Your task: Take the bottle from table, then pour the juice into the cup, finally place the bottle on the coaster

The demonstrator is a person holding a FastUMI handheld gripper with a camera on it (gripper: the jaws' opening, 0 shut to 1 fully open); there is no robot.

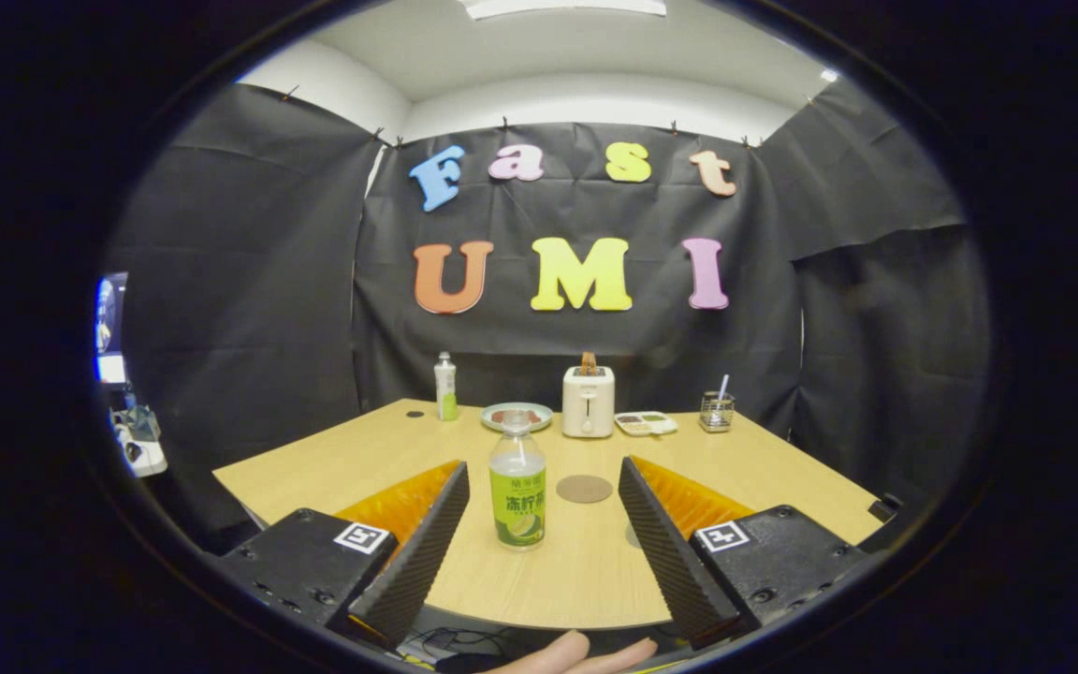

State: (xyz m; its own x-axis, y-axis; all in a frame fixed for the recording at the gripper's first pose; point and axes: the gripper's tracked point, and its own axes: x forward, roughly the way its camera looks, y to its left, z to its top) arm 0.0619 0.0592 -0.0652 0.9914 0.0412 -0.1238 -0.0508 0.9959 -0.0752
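Note:
A clear bottle (pixel 517 491) with a green label and a clear cap stands upright on the wooden table (pixel 342 459). It is between my two fingers, closer to the left one, and touches neither. My gripper (pixel 543 464) is open, with its jaws wide apart. A round brown coaster (pixel 584 489) lies flat just to the right of the bottle and slightly beyond it. A faint greyish round shape (pixel 633 535) shows beside the inner side of the right finger; I cannot tell what it is.
Along the table's far edge stand a second green-labelled bottle (pixel 445 387), a plate (pixel 517 416), a white toaster (pixel 588 401), a small divided tray (pixel 646 423) and a wire holder (pixel 717 410). A person's fingers (pixel 576 655) show below the table's near edge.

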